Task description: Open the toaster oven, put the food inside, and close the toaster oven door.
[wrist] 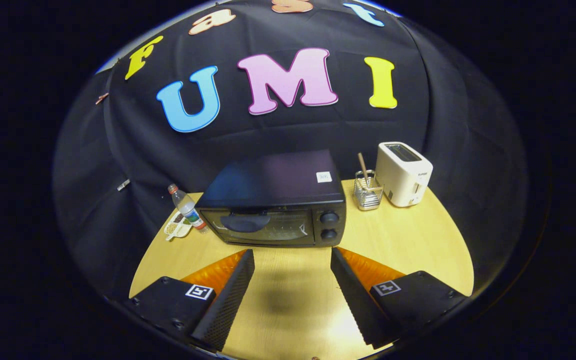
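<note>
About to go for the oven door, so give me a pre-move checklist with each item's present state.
1. Toaster oven door shut, ready to be opened: ok; the door sits closed.
2. Door handle in plain sight and free: ok; nothing lies against it.
3. Tongs open and holding nothing: ok; the fingers stand wide apart over bare table.
4. Path from the tongs to the oven free: ok; the oven stands just beyond the fingertips, bare wood between.
5. Water bottle beside the oven apart from the door: ok, but close to the door's corner.
6. Food to load located: cannot tell; a small packet lies by the bottle, contents unclear.
</note>
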`<state>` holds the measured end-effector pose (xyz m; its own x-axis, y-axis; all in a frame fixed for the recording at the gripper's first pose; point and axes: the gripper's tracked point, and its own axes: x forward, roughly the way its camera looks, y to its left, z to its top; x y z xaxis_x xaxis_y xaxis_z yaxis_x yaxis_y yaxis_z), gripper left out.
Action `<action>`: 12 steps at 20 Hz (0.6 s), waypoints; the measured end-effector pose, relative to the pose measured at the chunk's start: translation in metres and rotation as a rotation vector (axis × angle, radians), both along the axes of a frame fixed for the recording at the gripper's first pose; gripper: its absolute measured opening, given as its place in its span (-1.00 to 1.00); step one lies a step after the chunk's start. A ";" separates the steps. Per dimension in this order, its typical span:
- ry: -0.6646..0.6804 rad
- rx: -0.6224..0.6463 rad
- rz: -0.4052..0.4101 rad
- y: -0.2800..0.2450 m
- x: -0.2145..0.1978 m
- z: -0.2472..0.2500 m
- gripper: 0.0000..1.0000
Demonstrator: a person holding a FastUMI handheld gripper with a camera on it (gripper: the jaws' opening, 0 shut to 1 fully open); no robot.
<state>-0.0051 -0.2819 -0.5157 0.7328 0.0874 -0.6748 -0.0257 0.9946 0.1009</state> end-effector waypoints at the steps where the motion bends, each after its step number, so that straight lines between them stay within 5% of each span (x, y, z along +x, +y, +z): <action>1: -0.022 0.000 0.003 -0.009 0.002 0.016 0.98; 12: -0.492 -0.048 0.020 -0.060 0.059 0.264 0.97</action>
<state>0.0535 -0.3417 -0.2514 0.9639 0.0819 -0.2532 -0.0777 0.9966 0.0266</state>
